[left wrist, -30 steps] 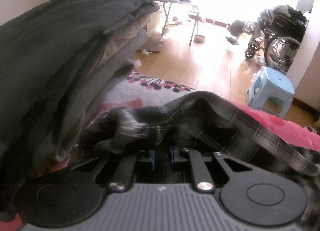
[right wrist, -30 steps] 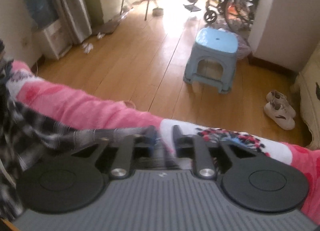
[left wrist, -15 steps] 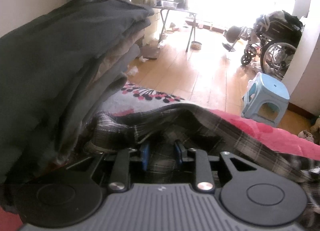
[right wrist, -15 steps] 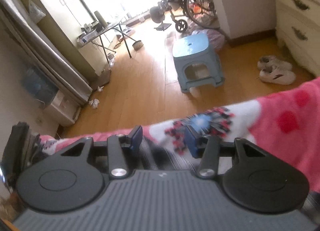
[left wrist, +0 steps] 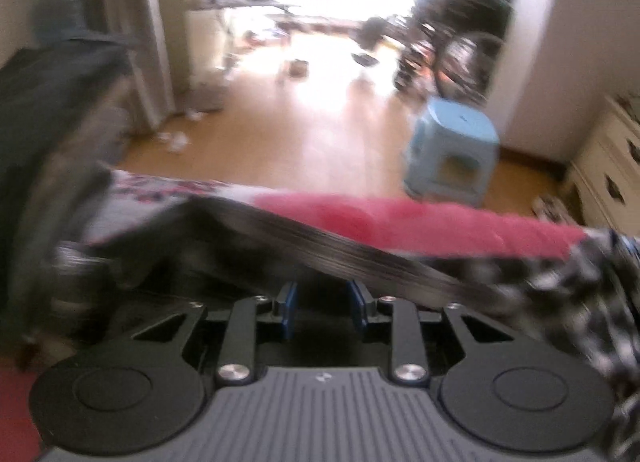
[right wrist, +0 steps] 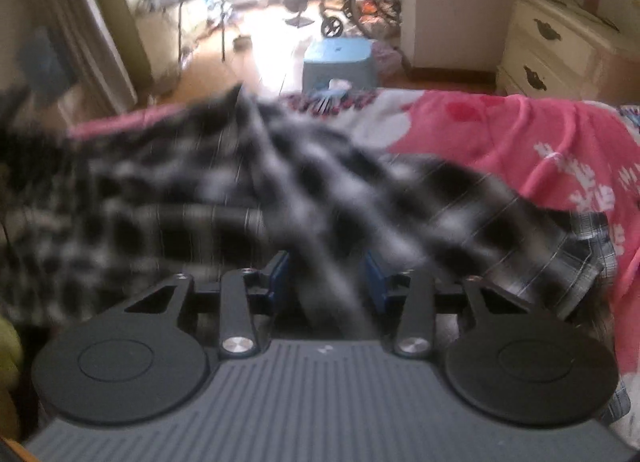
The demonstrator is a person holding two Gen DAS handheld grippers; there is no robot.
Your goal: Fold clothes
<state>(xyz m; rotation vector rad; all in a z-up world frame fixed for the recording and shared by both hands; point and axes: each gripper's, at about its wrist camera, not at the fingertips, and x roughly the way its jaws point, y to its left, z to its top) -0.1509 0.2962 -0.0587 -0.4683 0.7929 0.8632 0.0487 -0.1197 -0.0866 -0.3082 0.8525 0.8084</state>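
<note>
Left wrist view
Left gripper (left wrist: 322,296): fingers apart, nothing between them.
Plaid shirt (left wrist: 360,250): soft woven check, a blurred ridge just beyond the tips, on the pink blanket (left wrist: 400,222).
Dark stack (left wrist: 44,110): folded clothes, left, likely set aside.

Right wrist view
Right gripper (right wrist: 328,274): fingers apart; a loose fold runs between them, unclamped.
Plaid shirt (right wrist: 240,182): rumpled across the bed.
</note>
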